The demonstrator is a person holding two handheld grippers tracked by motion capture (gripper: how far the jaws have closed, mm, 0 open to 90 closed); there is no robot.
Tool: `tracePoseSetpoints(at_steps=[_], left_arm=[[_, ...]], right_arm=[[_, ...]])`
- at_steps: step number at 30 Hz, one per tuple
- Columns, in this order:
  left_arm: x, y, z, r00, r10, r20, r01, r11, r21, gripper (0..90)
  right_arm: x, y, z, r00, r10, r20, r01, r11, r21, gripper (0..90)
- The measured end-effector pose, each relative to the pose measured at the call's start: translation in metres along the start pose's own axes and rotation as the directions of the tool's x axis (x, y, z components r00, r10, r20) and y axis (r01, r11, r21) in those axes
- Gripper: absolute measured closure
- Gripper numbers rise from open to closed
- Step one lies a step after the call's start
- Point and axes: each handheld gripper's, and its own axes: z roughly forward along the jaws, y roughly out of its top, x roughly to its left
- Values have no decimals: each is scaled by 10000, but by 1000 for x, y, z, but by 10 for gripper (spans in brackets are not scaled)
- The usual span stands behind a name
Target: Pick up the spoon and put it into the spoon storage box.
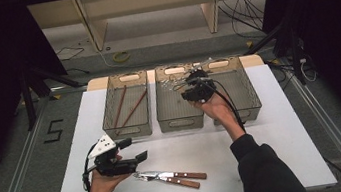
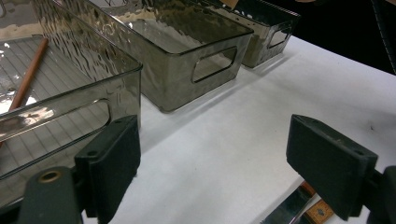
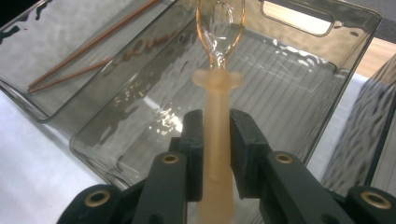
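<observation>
In the high view, the right gripper (image 1: 197, 88) hangs over the middle one of three smoked clear plastic bins (image 1: 178, 106) at the far side of the white table (image 1: 246, 146). The left gripper (image 1: 131, 154) rests low at the near left, just beside two wooden-handled metal utensils (image 1: 172, 178). Two brown wooden chopsticks (image 1: 127, 107) lie in the left bin (image 1: 126, 106).

In the left gripper view, its fingers (image 2: 109, 168) stand wide apart with bare table between them.

In the right gripper view, the fingers (image 3: 194, 154) are clamped on the handle of a pale translucent plastic spoon (image 3: 217, 116), whose bowl points out over the middle bin.
</observation>
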Motion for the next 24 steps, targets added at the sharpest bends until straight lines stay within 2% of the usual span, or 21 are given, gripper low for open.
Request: tracePoseSetpoints(at_steps=[17, 19, 24], left_arm=[[0, 0, 0, 10000, -8, -2, 8, 10000, -34, 171], [0, 0, -1, 10000, -14, 3, 14, 10000, -39, 170], [0, 0, -1, 10000, 11, 3, -11, 10000, -21, 170]], right_arm=[[-2, -1, 19, 9995, 310, -48, -308, 9990, 327, 758], [-2, -2, 21, 9994, 319, -98, -314, 9987, 407, 712], [-3, -2, 16, 9986, 278, -455, -269, 9995, 187, 558]])
